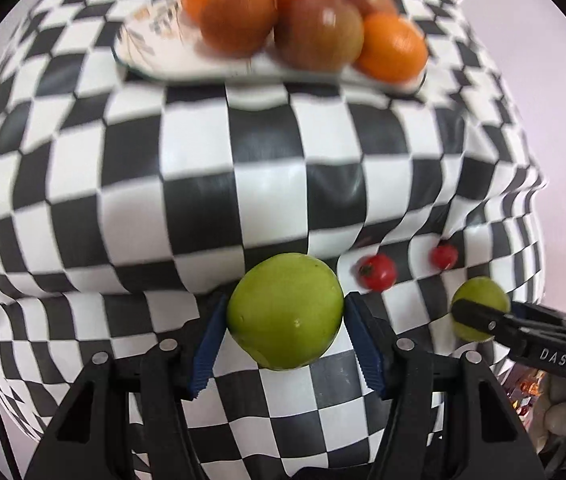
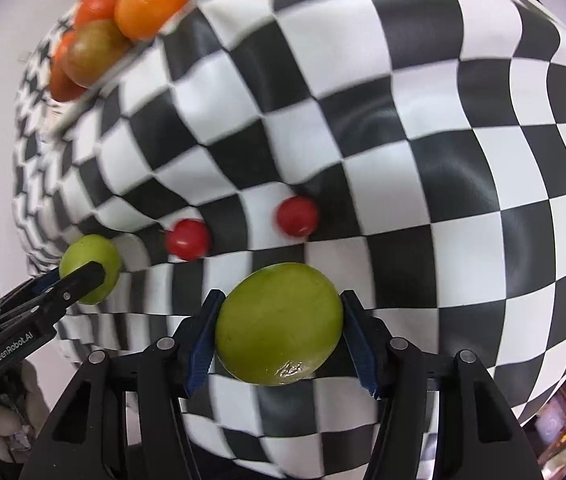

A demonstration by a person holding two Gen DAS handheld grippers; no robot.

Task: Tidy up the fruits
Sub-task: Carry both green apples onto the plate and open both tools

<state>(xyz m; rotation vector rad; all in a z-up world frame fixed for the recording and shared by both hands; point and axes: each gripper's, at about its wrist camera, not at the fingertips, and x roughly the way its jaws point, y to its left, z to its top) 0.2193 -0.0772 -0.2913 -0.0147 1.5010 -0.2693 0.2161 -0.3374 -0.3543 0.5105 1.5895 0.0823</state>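
**Both grippers hold green fruit, plate waits far off**

Left gripper [image 1: 285, 332] is clamped on a green fruit [image 1: 285, 310], its blue pads [image 1: 207, 344] pressing both sides. Right gripper [image 2: 279, 332] grips a second green fruit [image 2: 279, 324] the same way; in the left view that one shows small at the right [image 1: 481, 308], behind a black finger.

Just beyond the grippers, two small red tomatoes [image 2: 187, 239] [image 2: 297, 216] lie apart on the checkered cloth [image 2: 403, 160]. At the far side sits a plate [image 1: 155, 36] heaped with orange and brownish fruit [image 1: 323, 32]; its left part is bare.

Judging by this, the step in hand is carrying both green fruits toward the plate. The next move calls for a steady reach across the cloth and a gentle release on the plate's open part, since round fruit set against the heap may roll off. Whether either fruit is off the cloth yet, I cannot tell.
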